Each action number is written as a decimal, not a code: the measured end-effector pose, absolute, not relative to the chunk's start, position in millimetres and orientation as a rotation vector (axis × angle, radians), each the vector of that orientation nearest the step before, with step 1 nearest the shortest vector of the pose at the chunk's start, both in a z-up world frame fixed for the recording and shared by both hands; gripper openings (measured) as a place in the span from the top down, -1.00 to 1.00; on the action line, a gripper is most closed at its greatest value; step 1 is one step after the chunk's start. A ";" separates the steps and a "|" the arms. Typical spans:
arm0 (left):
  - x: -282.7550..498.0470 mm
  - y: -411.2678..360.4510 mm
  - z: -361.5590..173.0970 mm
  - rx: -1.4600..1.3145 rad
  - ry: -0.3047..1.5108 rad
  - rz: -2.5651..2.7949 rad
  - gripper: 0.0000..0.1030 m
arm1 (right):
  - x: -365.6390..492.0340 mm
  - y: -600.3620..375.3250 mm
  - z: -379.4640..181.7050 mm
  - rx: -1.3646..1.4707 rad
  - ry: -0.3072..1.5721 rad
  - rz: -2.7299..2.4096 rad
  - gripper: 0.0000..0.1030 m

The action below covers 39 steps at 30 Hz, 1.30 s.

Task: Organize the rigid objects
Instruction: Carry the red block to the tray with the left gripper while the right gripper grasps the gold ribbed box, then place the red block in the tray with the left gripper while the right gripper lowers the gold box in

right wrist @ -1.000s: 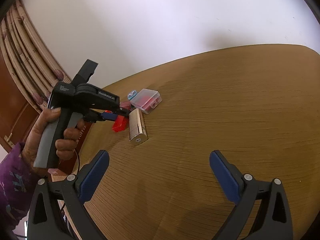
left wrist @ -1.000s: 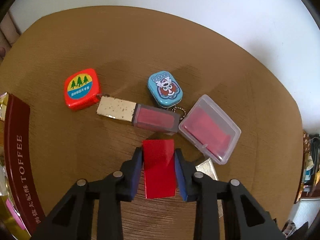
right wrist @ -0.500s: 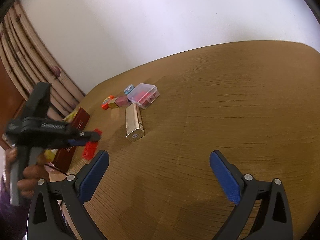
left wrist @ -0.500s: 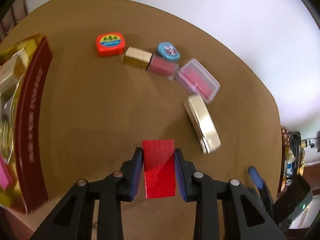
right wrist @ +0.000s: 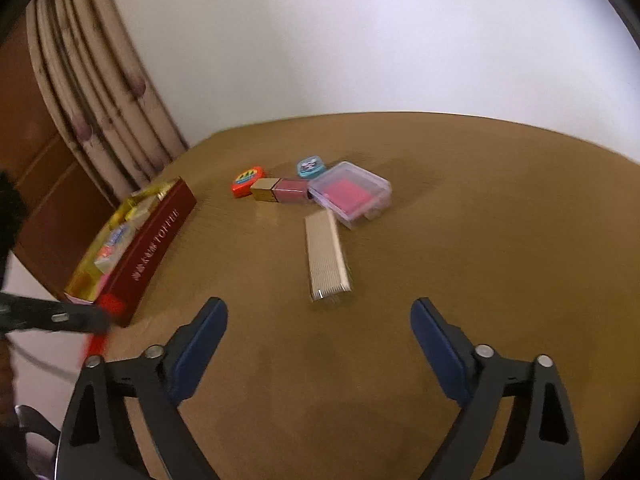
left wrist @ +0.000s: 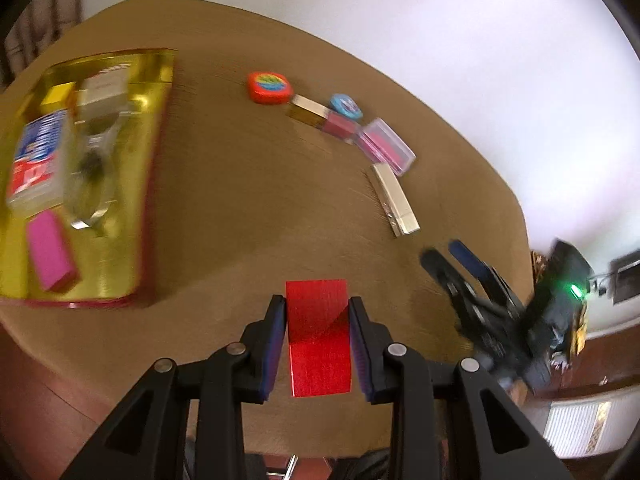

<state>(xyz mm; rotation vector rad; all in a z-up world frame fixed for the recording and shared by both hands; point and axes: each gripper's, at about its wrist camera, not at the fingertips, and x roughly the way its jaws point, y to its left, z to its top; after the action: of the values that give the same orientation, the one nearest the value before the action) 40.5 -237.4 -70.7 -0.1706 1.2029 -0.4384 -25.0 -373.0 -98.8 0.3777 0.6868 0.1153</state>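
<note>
My left gripper point(left wrist: 318, 320) is shut on a flat red block point(left wrist: 318, 336) and holds it above the near part of the brown table point(left wrist: 240, 200). The gold-lined toffee box point(left wrist: 116, 256) lies to its left, with a pink block point(left wrist: 50, 250) and other small items inside. My right gripper point(right wrist: 320, 332) is open and empty, facing a silver bar point(right wrist: 325, 256). Beyond that lie a clear case with a red insert point(right wrist: 350, 194), a gold and pink box point(right wrist: 280, 191), a red tape measure point(right wrist: 247, 177) and a blue tin point(right wrist: 310, 167).
The box's dark red side reads TOFFEE point(right wrist: 154, 240). A curtain point(right wrist: 100, 92) and a white wall point(right wrist: 360, 40) stand behind the table. The left gripper with the red block shows blurred at the left edge of the right wrist view point(right wrist: 100, 320).
My left gripper has carried the red block back and left, away from the cluster, so the toffee box now shows beside it. My right gripper has turned toward the cluster.
</note>
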 end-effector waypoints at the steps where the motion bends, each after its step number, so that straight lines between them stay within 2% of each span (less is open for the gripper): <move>1: 39.7 -226.8 -66.0 -0.185 1.194 -0.423 0.39 | -17.9 -370.5 -99.3 0.367 0.702 0.115 -0.64; 7: 44.9 -148.5 -29.6 -0.227 1.090 -0.266 0.39 | 29.1 -357.9 -108.2 0.282 0.785 0.079 -0.61; 13: 64.7 -88.3 -27.6 -0.217 1.053 -0.140 0.39 | 52.8 -349.3 -112.4 0.214 0.846 0.053 -0.48; 16: 81.3 -75.3 -40.8 -0.205 1.069 -0.113 0.39 | 56.9 -343.5 -110.0 0.169 0.868 0.036 -0.03; 20: 90.4 -65.6 -55.2 -0.197 1.077 -0.080 0.39 | 59.8 -341.5 -107.4 0.126 0.897 0.023 0.46; 27: 95.4 -65.1 -60.4 -0.073 0.989 0.066 0.38 | 57.0 -346.9 -102.8 0.175 0.925 0.041 0.47; 32: 78.1 -52.3 -55.8 -0.166 0.971 0.058 0.37 | 41.6 -355.2 -92.3 0.314 0.919 0.087 0.47; 39: 37.0 -51.9 -47.1 -0.141 0.892 0.040 0.37 | 38.6 -314.5 -41.5 0.465 0.853 0.269 0.47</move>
<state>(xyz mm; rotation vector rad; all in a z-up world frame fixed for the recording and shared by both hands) 37.0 -51.9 -47.1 -0.1409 0.8922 0.0397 38.6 -314.5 -41.5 0.4647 0.8531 0.2689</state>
